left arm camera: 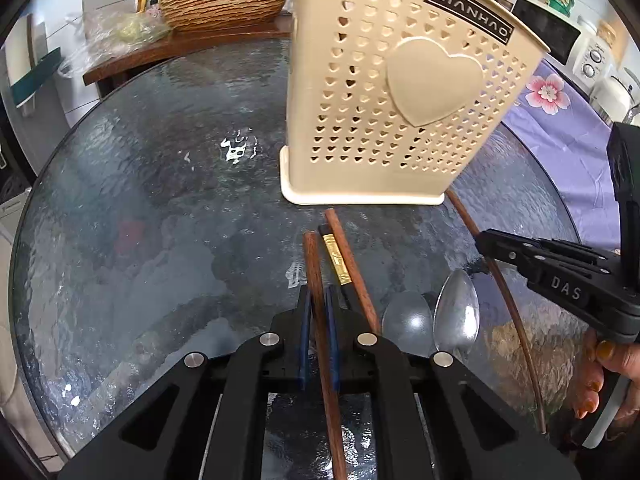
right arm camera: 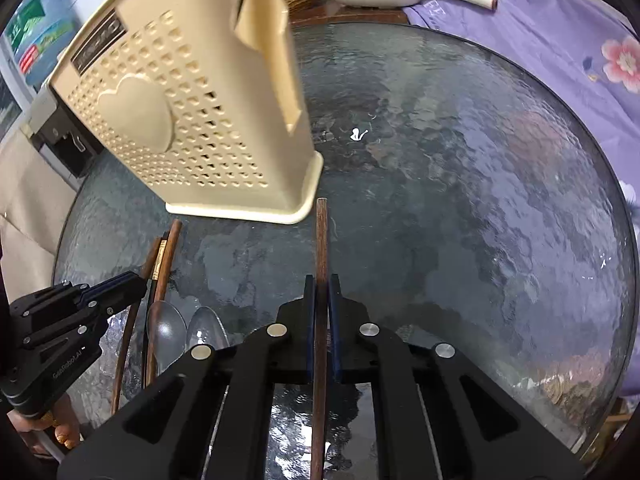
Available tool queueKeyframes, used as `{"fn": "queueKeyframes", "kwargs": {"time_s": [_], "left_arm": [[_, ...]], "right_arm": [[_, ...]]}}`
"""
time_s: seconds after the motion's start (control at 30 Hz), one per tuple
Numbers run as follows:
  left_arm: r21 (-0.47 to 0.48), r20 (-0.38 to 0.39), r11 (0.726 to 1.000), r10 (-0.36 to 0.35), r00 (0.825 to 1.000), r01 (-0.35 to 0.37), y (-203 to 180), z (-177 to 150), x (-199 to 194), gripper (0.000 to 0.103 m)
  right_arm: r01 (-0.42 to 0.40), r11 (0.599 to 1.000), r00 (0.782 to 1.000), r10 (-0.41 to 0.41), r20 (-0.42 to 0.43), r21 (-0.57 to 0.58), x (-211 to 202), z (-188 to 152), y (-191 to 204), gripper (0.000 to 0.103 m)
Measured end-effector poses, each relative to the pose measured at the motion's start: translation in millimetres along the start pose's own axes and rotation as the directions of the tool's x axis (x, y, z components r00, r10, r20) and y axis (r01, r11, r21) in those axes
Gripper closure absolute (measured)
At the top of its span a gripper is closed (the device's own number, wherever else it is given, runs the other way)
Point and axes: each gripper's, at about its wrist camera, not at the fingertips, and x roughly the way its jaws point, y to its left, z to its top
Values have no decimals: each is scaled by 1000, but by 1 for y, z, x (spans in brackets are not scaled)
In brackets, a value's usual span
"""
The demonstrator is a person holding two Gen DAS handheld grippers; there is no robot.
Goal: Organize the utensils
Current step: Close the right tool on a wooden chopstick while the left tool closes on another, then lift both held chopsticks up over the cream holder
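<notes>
You had a brown wooden chopstick (left arm camera: 320, 320) pinched in your left tool (left arm camera: 319, 312), and your right tool (right arm camera: 321, 300) was clamped on another chopstick (right arm camera: 321, 264). The beige utensil holder (left arm camera: 400, 92) stood on the glass counter (left arm camera: 160, 200) just ahead, with two metal spoons (left arm camera: 456, 312) and more chopsticks between the tools.
</notes>
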Motion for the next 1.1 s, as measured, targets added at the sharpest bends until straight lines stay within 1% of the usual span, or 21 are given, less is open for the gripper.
{"fn": "queueKeyframes", "kwargs": {"time_s": [0.1,0.27,0.3,0.4,0.63,0.8,0.93,1.1], "left_arm": [[0,1,1000,4,1000,-4,0,-1,-1,96],[-13,4,1000,-1,1000,1,2,-2,-1,96],[-14,5,1000,-4,1000,4,2,-2,-2,96],[-11,13,1000,-6,1000,6,0,-2,-5,96],[-7,66,1000,-7,998,8,-2,-1,-27,96],[-4,125,1000,-23,992,24,-5,1,-53,96],[-1,180,999,-38,983,38,-8,3,-78,96],[9,247,998,-62,967,62,-10,4,-110,96]], "right_arm": [[1,1000,1000,-1,1,8,-1,0,-6,96],[-47,998,999,47,13,46,-4,-5,-19,96],[-63,997,998,62,21,54,-5,-6,-22,96],[-74,995,997,72,42,61,-11,-12,-21,96],[-118,991,988,111,110,62,-33,-18,-22,96],[-163,986,968,155,197,27,-61,-19,-17,96],[-201,979,940,198,277,-19,-95,-22,-9,96],[-209,973,906,230,356,-95,-133,-28,6,96]]}}
